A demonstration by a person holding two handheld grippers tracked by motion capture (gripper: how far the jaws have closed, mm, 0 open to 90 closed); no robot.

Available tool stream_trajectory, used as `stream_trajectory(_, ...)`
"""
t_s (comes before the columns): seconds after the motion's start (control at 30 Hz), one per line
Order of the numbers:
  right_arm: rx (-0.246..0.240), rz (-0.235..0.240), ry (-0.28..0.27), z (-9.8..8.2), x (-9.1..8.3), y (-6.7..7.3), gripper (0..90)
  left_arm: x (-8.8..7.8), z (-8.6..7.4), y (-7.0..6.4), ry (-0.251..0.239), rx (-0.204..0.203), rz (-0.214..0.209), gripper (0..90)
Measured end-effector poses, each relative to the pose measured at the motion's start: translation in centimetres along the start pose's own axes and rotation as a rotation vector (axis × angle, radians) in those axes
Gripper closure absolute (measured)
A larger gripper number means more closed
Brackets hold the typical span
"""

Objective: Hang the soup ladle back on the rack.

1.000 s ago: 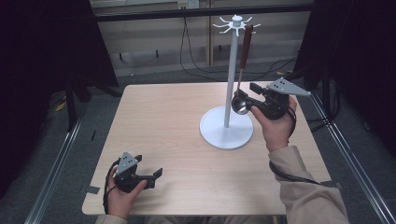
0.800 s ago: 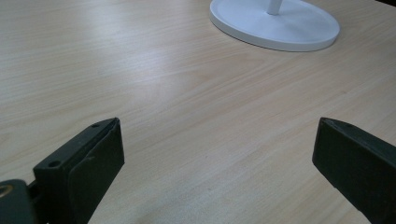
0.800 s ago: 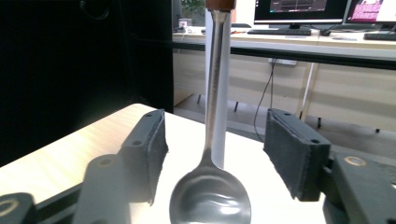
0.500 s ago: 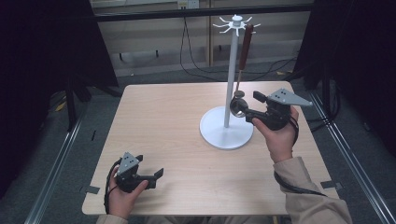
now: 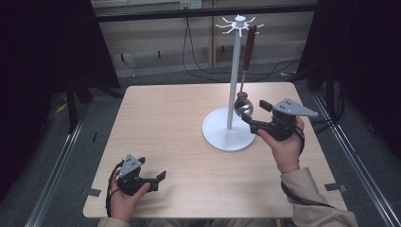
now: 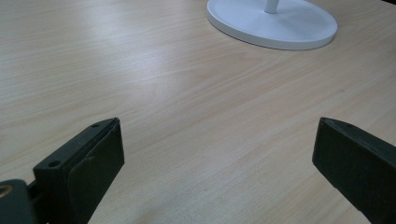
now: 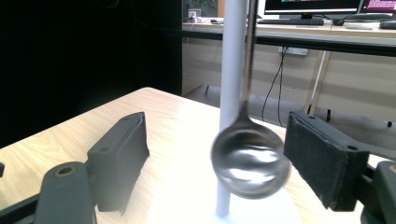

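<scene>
Hanging from a hook at the top of the white stand [image 5: 235, 75]: ladle [image 5: 245, 71], brown handle up, metal bowl down beside the pole, above the round base. Stand placed right of centre on the wooden worktop [image 5: 170, 118].

Right gripper [image 5: 256, 113] held in the right hand [image 5: 283, 142] just right of the stand base, raised off the worktop, pointing left at the ladle bowl. Jaws spread wide. In the right gripper view, ladle bowl [image 7: 250, 161] blurred, sitting between the two jaws but touching neither; stand pole [image 7: 231, 70] directly behind it. Right gripper [image 7: 217, 163] gripping nothing.

Left gripper [image 5: 158, 177] resting low at the near-left corner of the worktop, in the left hand [image 5: 124, 198], pointing right. Well apart from the stand. In the left gripper view, jaws wide apart with bare worktop [image 6: 187, 93] between them, left gripper [image 6: 217, 154] holding nothing; stand base [image 6: 273, 25] visible far ahead at the top edge.

Black cable trailing from each gripper toward the person's sleeves. Beige sleeve [image 5: 317, 208] visible at lower right.
</scene>
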State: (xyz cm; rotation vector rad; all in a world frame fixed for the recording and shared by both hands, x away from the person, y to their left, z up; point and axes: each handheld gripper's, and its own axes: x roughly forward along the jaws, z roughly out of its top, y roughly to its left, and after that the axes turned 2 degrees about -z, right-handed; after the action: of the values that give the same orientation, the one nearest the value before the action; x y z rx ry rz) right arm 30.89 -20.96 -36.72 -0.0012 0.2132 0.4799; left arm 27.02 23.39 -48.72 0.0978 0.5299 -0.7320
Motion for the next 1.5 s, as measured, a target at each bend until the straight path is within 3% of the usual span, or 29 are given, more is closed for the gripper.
stream_trajectory(0.97, -0.019, 0.053, 0.067, -4.7, -2.0, 1.0, 16.0, 0.0, 0.0, -0.1, -0.002, 0.002, -0.002, 2.1)
stream_trajectory(1.5, -0.012, 0.052, 0.108, -7.4, -2.9, 0.7, 15.3, 0.0, 0.0, 0.0, -0.002, 0.006, -0.003, 2.1)
